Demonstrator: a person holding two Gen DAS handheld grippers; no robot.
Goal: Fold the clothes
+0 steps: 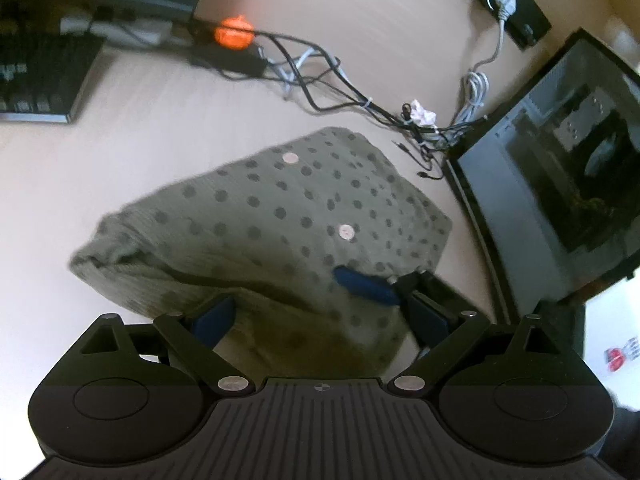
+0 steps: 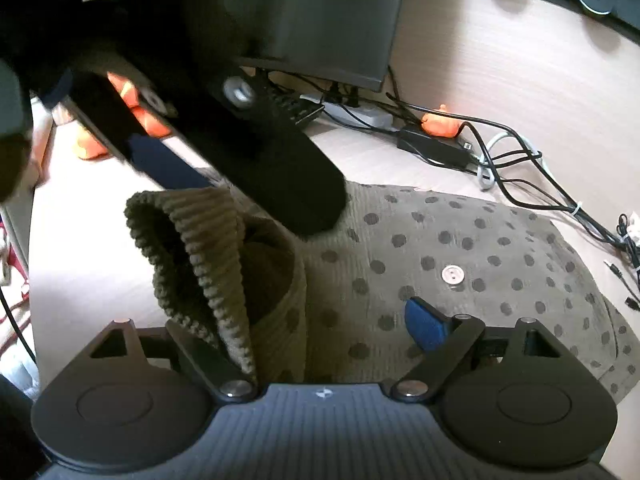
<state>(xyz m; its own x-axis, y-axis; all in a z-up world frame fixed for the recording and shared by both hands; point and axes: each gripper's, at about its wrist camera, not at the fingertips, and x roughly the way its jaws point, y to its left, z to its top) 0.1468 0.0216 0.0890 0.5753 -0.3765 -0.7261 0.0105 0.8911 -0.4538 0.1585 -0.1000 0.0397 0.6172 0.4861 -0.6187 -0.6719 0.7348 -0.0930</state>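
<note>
olive green dotted cardigan (image 1: 256, 220) with white buttons sits folded-ish on the pale desk (image 1: 140, 152). left gripper (image 1: 304, 304) jaws wide apart over it, right gripper (image 2: 316, 332) spread too, ribbed cuff (image 2: 200, 256) bunched between, neither pinching

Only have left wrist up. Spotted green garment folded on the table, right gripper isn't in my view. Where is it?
Observer: Right gripper is low over the near part of the spotted green garment, jaws wide apart, its visible pad not pressing on the cloth.
Operator: Anything of the garment sticking up there?
Observer: Yes. A ribbed cuff stands up with its mouth open and drapes over the right gripper's left finger, hiding that pad.
</note>
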